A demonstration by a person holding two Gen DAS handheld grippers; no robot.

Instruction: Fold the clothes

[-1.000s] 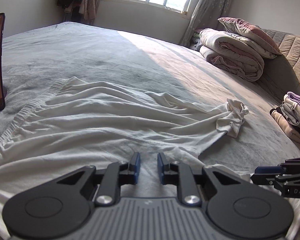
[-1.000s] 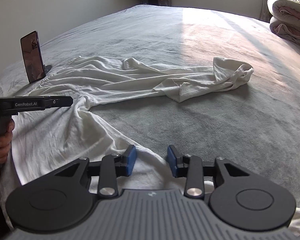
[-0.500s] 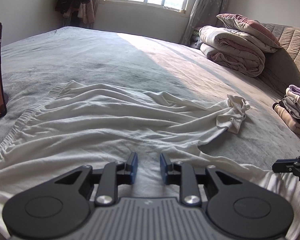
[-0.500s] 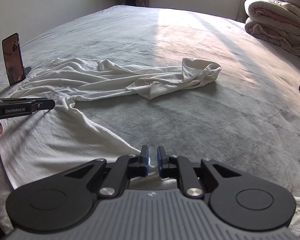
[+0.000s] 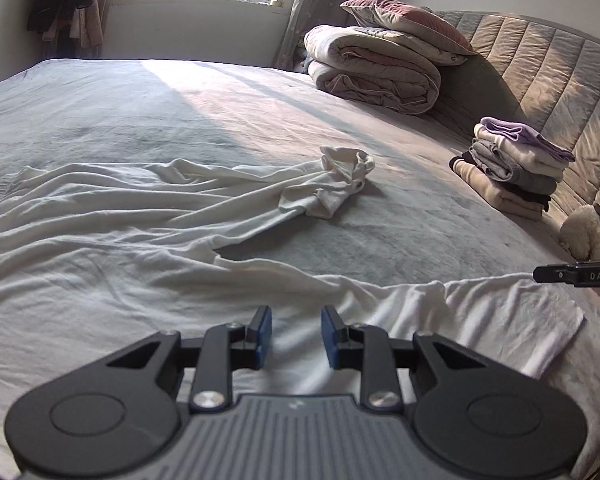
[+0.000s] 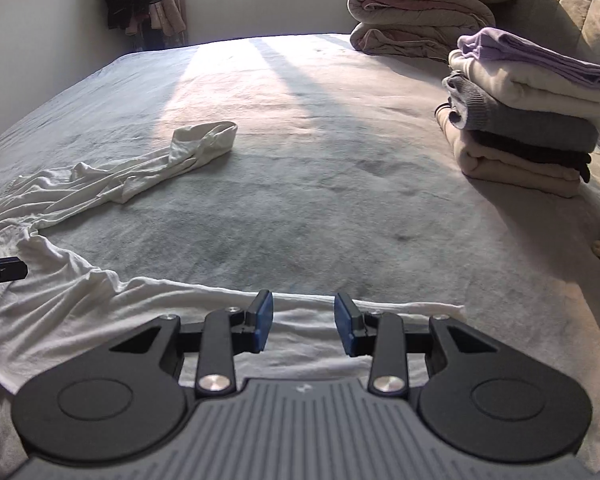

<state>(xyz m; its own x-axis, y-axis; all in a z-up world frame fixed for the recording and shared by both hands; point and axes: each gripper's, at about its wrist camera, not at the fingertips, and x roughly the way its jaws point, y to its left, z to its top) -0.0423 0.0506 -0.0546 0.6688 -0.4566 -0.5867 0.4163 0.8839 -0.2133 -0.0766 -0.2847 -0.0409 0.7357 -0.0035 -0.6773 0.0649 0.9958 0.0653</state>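
A white long-sleeved garment (image 5: 112,256) lies crumpled across the grey bed (image 5: 180,120). Its far sleeve (image 5: 332,184) ends in a bunched cuff (image 6: 204,140). The near sleeve (image 5: 480,308) is stretched out flat to the right (image 6: 204,300). My left gripper (image 5: 296,336) hovers open just above the garment's body with nothing between its fingers. My right gripper (image 6: 304,322) is open over the near sleeve, close to its cuff end. Its tip also shows at the right edge of the left wrist view (image 5: 576,276). The left gripper's tip (image 6: 0,272) pokes into the right wrist view.
A stack of folded clothes (image 6: 528,120) sits on the bed's right side, also seen as a stack (image 5: 516,168) by the padded headboard (image 5: 560,80). Rolled quilts and a pillow (image 5: 380,72) lie beyond it. A fluffy toy (image 5: 584,232) is at the right.
The right gripper closed half a second ago, travelled right drawing the near sleeve out flat, and now stands open. The left gripper opened slightly wider and turned right; the phone left its view.
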